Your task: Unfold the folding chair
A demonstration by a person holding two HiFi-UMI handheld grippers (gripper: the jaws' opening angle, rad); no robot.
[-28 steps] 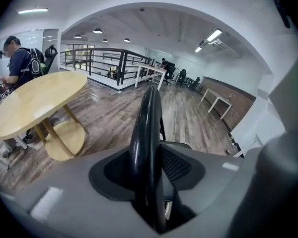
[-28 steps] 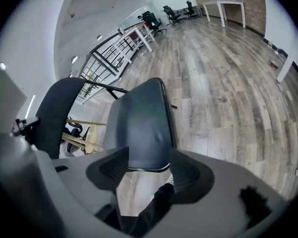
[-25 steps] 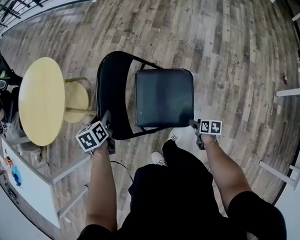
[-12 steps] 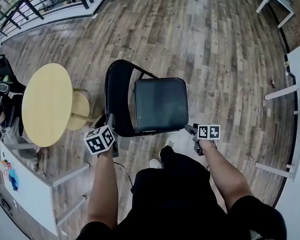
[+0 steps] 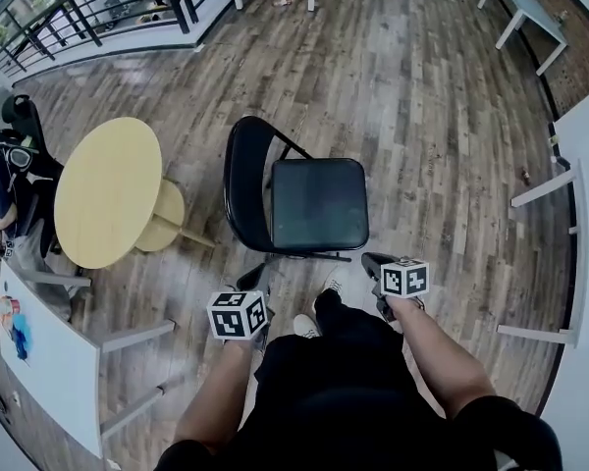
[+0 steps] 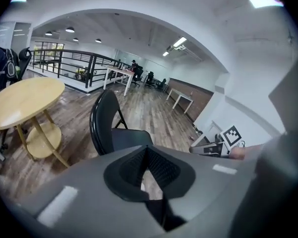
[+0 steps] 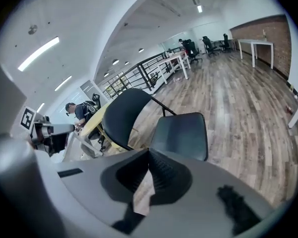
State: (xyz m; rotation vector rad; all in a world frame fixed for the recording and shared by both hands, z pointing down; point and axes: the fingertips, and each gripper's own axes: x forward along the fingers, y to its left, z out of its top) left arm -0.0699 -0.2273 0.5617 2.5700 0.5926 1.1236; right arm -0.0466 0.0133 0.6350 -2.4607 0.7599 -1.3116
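The black folding chair (image 5: 319, 204) stands unfolded on the wood floor, its seat flat and its backrest (image 5: 243, 189) upright on the left. It also shows in the left gripper view (image 6: 109, 130) and the right gripper view (image 7: 181, 133), a short way ahead of both. My left gripper (image 5: 259, 285) hangs near the chair's front left corner, clear of it. My right gripper (image 5: 370, 261) is off the front right corner, also clear. Both sets of jaws have just been closing and their tips now meet (image 6: 148, 150) (image 7: 149, 152) with nothing between them.
A round yellow table (image 5: 106, 192) with a lower shelf stands left of the chair. A white table (image 5: 39, 351) is at the lower left and more white tables (image 5: 569, 175) at the right. A black railing (image 5: 98, 13) runs along the far left. A person (image 5: 0, 180) sits by the yellow table.
Both grippers have drawn back from the chair's front corners toward my body, the left one also swinging rightward. Their jaws have gone from open to shut.
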